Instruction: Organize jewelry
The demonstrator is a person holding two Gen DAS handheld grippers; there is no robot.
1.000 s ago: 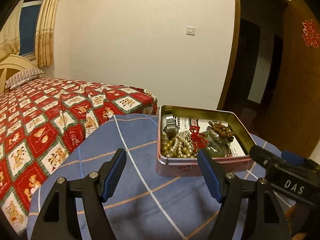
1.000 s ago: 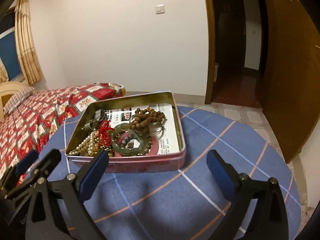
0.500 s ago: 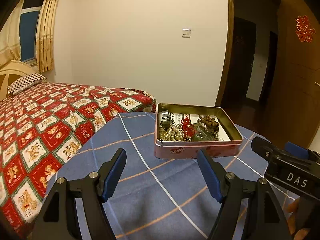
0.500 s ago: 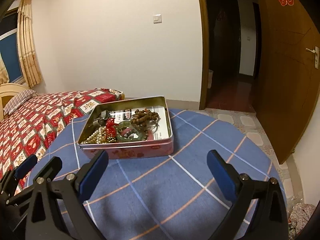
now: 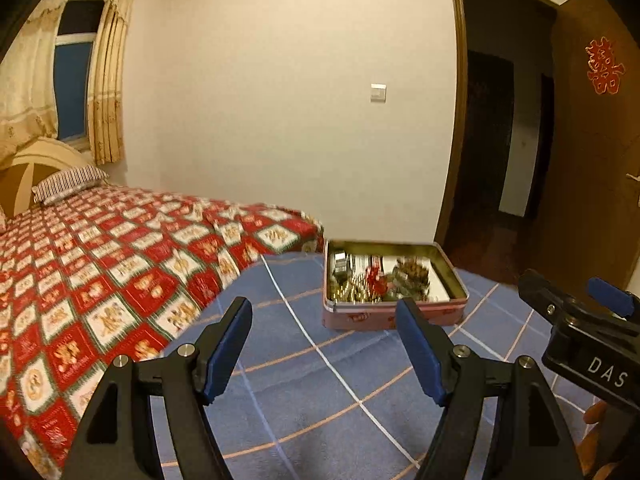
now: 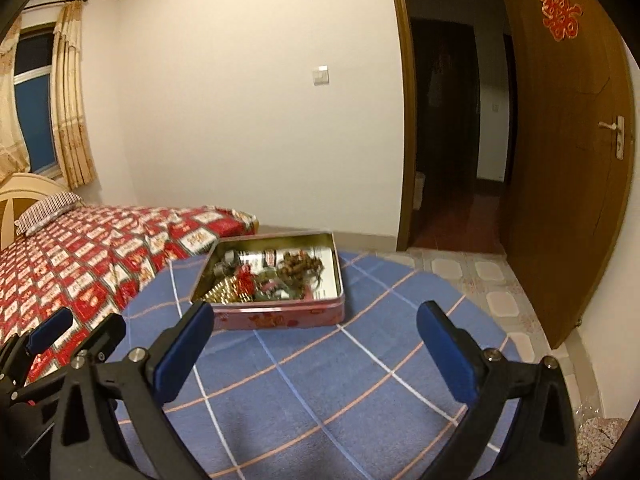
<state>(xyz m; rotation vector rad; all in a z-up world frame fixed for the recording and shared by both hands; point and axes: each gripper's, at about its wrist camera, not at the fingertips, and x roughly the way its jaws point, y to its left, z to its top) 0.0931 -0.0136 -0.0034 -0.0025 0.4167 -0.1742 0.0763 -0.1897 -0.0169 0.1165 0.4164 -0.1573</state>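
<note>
Farther from both hand-held grippers, seemingly: tin [image 5: 394,312].

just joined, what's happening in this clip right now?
A person holds two grippers over a round table with a blue checked cloth. The left gripper and right gripper are both open and empty. The jewelry sits in an open pink tin ahead, untouched by either.

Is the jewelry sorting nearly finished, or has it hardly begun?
Judging by the pictures, either hardly begun or just wrapped up; I cannot tell which. All the jewelry lies heaped in the open tin on the blue tablecloth. Nothing is in hand: the left hand-held gripper and right hand-held gripper are both open, empty and short of the tin.
</note>
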